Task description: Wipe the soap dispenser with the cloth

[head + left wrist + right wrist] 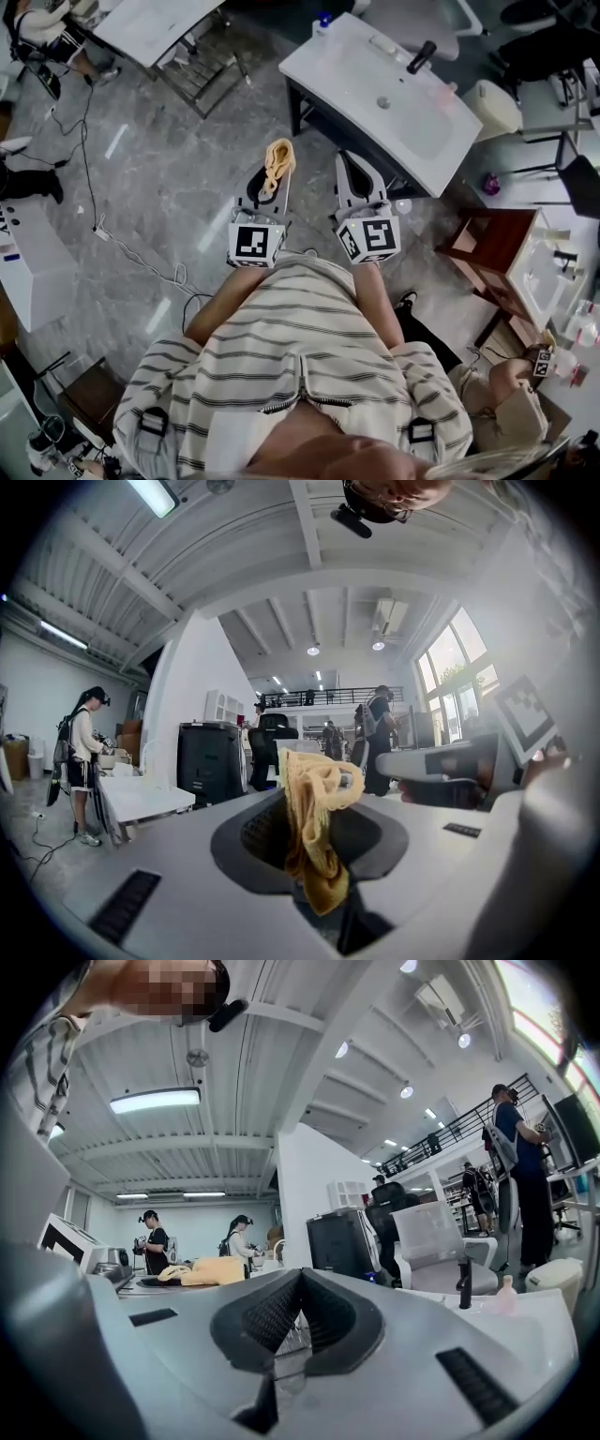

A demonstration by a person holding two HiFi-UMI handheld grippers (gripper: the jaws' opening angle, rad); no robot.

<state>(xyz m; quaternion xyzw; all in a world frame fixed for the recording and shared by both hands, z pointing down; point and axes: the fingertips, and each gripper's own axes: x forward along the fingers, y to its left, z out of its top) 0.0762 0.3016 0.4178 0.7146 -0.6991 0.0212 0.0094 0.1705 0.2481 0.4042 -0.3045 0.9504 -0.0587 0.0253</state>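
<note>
A crumpled yellow cloth [279,159] hangs from my left gripper [275,178], whose jaws are shut on it. In the left gripper view the cloth [314,827] droops between the dark pads and over their front. My right gripper [352,167] is held beside it, shut and empty; in its own view the ribbed pads [272,1312] meet at a point. A small pale pink soap dispenser [506,1295] stands next to the black faucet [463,1283] on the white sink top, ahead and to the right of both grippers. Both grippers point level, a short way from the sink.
The white sink table [328,66] with its black faucet [421,56] stands ahead at the right. Behind it are a white bin [497,105] and a brown wooden stand [487,248]. Cables [141,258] trail over the grey floor at the left. Other people work at desks farther off.
</note>
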